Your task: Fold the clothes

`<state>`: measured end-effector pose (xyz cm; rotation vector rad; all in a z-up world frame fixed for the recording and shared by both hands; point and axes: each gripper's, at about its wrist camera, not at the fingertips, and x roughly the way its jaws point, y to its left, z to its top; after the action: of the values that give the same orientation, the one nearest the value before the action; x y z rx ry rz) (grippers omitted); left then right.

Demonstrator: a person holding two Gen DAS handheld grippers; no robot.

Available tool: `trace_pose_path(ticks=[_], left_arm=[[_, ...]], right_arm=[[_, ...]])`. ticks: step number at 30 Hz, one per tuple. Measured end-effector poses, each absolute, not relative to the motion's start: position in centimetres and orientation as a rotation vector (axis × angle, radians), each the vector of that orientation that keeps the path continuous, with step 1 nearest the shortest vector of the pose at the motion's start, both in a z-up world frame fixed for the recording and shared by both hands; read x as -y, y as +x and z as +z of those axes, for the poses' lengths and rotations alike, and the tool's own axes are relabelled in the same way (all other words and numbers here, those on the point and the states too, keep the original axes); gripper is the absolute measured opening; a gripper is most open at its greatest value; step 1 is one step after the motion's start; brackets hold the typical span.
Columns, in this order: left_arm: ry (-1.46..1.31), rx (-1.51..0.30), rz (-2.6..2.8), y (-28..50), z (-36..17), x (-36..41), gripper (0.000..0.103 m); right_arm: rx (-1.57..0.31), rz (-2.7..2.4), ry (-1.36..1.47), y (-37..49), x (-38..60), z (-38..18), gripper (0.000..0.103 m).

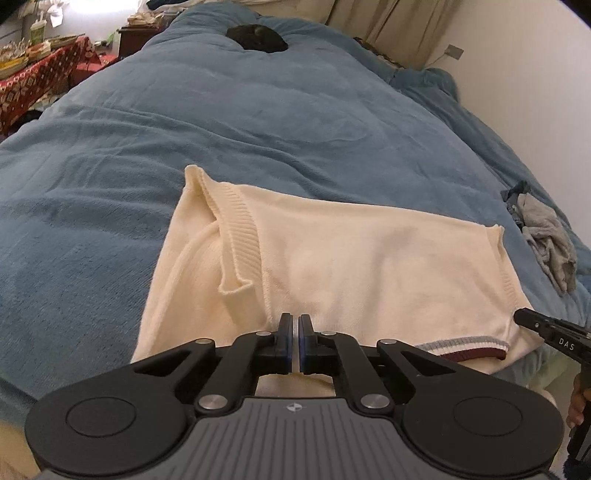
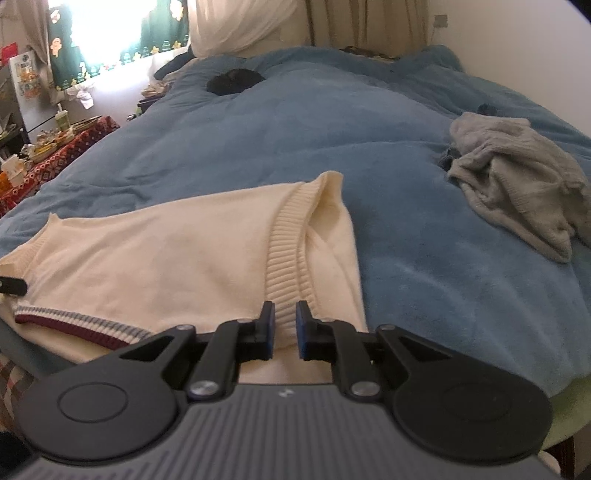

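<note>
Right wrist: blue bedspread (image 2: pixel 295 140), curtained window (image 2: pixel 107 33).

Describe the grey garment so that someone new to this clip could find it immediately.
Start from the blue bedspread covering the whole bed. On it, toward the wall side and apart from the flat cream sweater, lies the grey garment. It is the only crumpled, unfolded heap.
</note>
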<state>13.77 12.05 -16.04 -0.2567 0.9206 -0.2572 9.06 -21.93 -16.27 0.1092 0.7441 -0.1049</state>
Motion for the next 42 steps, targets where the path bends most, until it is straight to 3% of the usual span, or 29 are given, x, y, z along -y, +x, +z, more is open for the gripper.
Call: trace_pose_path(ticks=[1, 3, 5, 6, 8, 10, 17, 22, 42], left_arm=[[-0.266, -0.925, -0.265, 13.8, -15.8, -12.3, 0.007], [-0.285, -0.924, -0.28, 13.8, -15.0, -12.8, 0.031], [-0.281, -0.898, -0.279, 13.6, -13.8, -13.2, 0.045], [-0.268, -0.882, -0.273, 13.4, -13.0, -13.4, 0.05], [-0.248, -0.871, -0.26, 13.3, -11.9, -13.5, 0.057], [-0.239, -0.893, -0.252, 13.3, -11.1, -13.6, 0.063], [-0.182, -1.027, -0.238, 13.3, -10.7, -13.0, 0.065], [-0.203, -1.104, -0.173, 13.8, -10.9, -13.5, 0.065], [-0.169, -1.119, -0.123, 16.6, -11.7, -16.0, 0.063]], right_arm=[[-0.732, -0.115, 0.099, 8.8, 21.8, -15.7, 0.012], [-0.713, -0.126, 0.085, 8.3, 21.8, -14.5, 0.014], [-0.706, -0.121, 0.104, 7.9, 22.1, -13.3, 0.017], [-0.71, -0.119, 0.115, 7.9, 22.3, -12.9, 0.02], [-0.726, -0.111, 0.135, 8.0, 22.5, -12.1, 0.037], [-0.73, -0.085, 0.172, 8.0, 22.6, -11.5, 0.043], [-0.795, -0.035, 0.166, 8.9, 21.6, -10.3, 0.092], [-0.847, -0.096, 0.121, 9.6, 20.4, -9.8, 0.102], [-0.905, -0.163, 0.106, 12.0, 20.0, -8.9, 0.102]])
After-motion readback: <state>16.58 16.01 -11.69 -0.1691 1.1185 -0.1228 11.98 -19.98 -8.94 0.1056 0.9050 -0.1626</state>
